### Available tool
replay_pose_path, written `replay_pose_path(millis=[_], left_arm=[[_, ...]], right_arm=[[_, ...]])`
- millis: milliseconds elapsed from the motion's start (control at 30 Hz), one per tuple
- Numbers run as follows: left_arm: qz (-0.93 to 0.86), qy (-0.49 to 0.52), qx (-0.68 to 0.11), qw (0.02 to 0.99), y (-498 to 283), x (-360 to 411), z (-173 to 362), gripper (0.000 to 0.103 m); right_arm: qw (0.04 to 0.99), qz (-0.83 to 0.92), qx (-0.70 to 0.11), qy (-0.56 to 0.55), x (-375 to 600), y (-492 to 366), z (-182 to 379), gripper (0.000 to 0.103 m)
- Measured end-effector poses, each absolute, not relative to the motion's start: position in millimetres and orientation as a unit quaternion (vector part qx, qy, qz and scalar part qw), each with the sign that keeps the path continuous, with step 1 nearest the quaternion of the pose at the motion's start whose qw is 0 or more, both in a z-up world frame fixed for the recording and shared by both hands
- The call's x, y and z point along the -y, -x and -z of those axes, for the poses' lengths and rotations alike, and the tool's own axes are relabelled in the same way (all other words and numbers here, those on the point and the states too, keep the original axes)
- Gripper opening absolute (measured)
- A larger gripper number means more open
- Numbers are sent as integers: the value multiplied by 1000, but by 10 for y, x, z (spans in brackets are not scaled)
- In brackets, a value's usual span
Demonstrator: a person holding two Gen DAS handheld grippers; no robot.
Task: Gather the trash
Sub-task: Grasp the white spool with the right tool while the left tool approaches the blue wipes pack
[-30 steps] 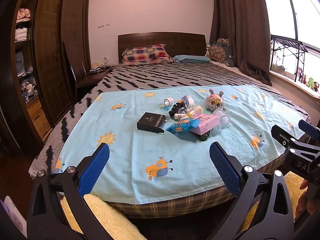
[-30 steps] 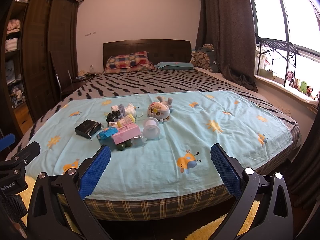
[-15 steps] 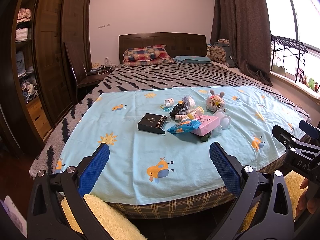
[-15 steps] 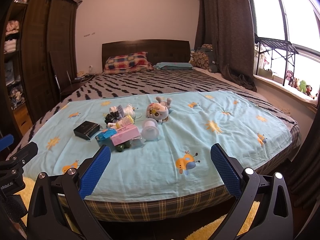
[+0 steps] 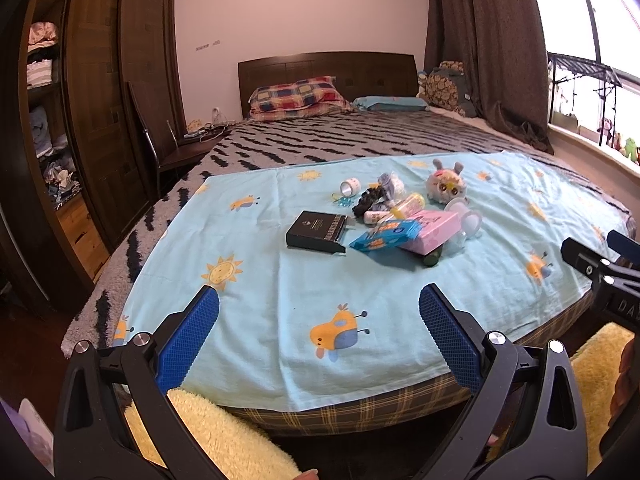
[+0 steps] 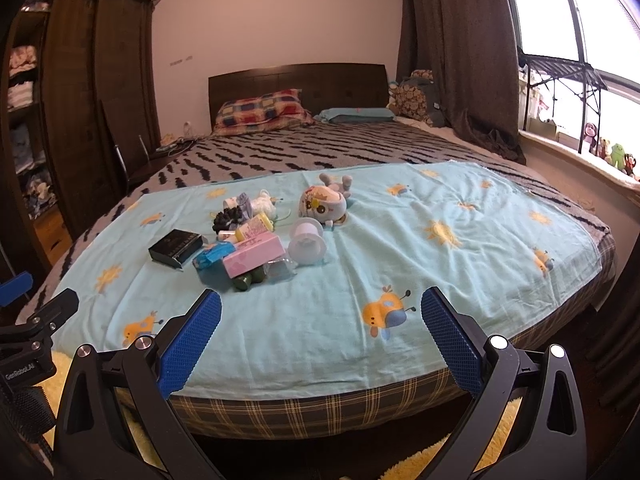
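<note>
While jaws gape, pink box (image 5: 434,227) half-hides a green thing (image 5: 432,258) — unidentifiable.

- On the left gripper's (image 6: 28,344) black body, seen from the right wrist view, we read "GenRobot.AI" in small white letters.
- On the right gripper's (image 5: 612,280) body, seen from the left wrist view, we read "DA" before the frame edge cuts it off.
- The black box (image 5: 317,233) carries pale lettering along its side; we cannot make it out.

cloth sheet (image 5: 280,304), glossy wooden headboard (image 5: 326,66)
</note>
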State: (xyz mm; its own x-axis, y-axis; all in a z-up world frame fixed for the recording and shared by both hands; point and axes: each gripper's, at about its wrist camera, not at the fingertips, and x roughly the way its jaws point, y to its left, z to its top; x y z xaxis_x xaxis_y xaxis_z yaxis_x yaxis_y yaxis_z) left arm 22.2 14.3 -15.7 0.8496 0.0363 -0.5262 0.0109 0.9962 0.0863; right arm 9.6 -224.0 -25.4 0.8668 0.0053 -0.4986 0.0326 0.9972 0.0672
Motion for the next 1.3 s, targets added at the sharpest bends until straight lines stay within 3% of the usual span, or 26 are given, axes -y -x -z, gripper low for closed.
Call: replay_pose_path(millis=[400,600,767,867,1300], left_arm=[[29,-37,-305,951,-688,-189,400,95],[40,-49,-313,948,-952,-100,496,92],[63,-50,-324,943,-1217,13,565,80],[80,-47,-332,939,-1346,71,592,76],[120,-22,-352,928,-1814,250,597,69]], right_arm=[[957,-3,-287,-51,2303,-665,458,99],[948,-32,-309,-70,2308,-1048,567,85],[940,-60,-324,-85,2286,-1347,613,64],[933,-72,-337,-101,2278,-1556,632,58],[918,-73,-374,-108,2194,-2153,731,57]])
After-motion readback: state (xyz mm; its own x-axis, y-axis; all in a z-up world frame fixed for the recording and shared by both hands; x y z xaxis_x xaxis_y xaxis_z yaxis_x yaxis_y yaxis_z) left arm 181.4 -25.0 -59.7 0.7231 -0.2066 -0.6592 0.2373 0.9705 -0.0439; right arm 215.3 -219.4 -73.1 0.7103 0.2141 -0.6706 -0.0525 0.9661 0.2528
